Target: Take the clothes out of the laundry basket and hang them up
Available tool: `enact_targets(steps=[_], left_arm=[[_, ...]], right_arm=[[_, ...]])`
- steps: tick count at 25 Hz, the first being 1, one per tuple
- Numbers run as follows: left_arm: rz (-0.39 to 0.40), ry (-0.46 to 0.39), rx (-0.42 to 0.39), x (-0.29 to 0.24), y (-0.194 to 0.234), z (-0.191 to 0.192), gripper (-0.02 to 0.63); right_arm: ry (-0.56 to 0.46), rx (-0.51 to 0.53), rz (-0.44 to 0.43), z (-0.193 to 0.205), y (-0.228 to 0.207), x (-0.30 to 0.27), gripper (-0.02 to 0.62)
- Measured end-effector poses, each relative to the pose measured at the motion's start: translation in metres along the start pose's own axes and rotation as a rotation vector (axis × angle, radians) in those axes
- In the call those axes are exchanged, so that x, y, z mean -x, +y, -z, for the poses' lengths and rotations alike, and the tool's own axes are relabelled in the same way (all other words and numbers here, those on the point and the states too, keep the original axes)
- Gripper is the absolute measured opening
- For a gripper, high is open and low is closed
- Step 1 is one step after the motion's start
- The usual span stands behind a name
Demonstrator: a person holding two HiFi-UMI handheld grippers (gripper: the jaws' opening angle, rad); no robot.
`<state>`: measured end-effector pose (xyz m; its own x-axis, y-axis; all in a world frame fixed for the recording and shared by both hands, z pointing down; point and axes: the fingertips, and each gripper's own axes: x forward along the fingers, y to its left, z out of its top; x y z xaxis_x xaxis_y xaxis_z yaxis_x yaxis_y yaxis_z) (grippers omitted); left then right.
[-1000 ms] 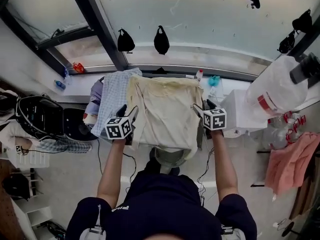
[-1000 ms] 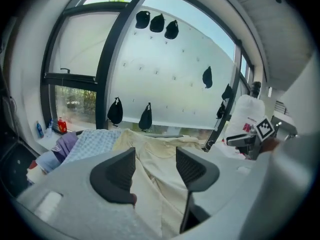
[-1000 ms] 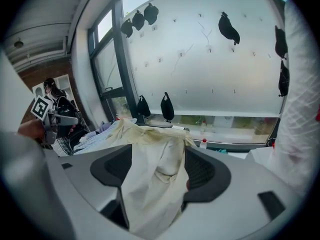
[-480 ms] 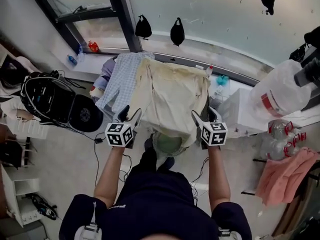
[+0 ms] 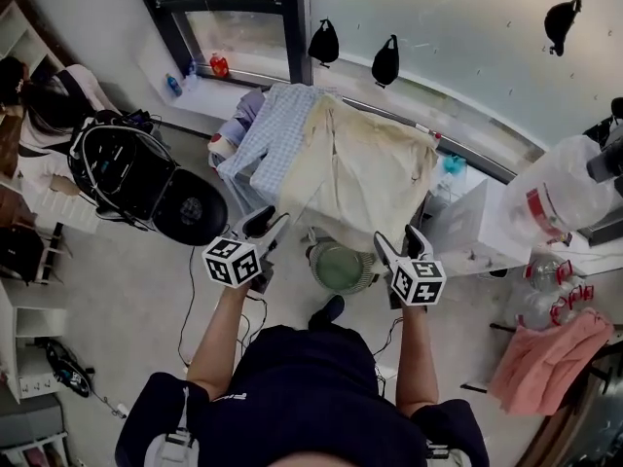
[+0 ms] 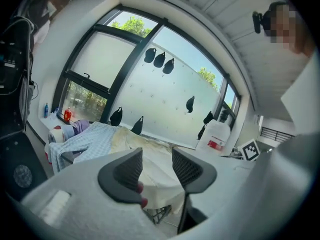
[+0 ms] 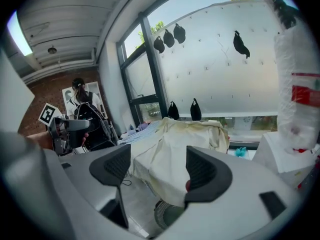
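A cream shirt (image 5: 368, 178) lies spread over a drying rack below the window, with a blue checked shirt (image 5: 275, 136) beside it on the left. Under the rack's near edge stands a round ribbed basket (image 5: 340, 266) with a green inside. My left gripper (image 5: 263, 226) hovers in front of the rack's left corner, apart from the cloth. Its jaws have just been closing and nothing is between them (image 6: 157, 156). My right gripper (image 5: 401, 245) is open and empty to the right of the basket. In the right gripper view (image 7: 159, 156) the cream shirt (image 7: 175, 139) hangs beyond the jaws.
A black stroller (image 5: 127, 168) and a round black base stand on the floor at left. A white box (image 5: 475, 233) and a big clear bag (image 5: 560, 197) are at right, a pink cloth (image 5: 545, 358) below them. Small black bags (image 5: 323, 42) hang on the window.
Both grippers have drawn back from the cream shirt toward the person. The rack now sits farther away, and the basket under it shows in full. The left jaws have narrowed.
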<state>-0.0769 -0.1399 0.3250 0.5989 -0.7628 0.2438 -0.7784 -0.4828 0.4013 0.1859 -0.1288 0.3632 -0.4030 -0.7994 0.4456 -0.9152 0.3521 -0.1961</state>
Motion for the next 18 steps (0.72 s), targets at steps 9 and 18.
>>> enact_targets(steps=[9,18], left_arm=[[0.081,-0.018,-0.049,0.126,-0.014,0.033,0.245],[0.221,-0.013,0.045,0.203,-0.056,0.079,0.239]], right_arm=[[-0.066,-0.037,0.051,0.045,0.1,0.076,0.342],[-0.126,0.006,0.1,0.073,0.171,0.164,0.35]])
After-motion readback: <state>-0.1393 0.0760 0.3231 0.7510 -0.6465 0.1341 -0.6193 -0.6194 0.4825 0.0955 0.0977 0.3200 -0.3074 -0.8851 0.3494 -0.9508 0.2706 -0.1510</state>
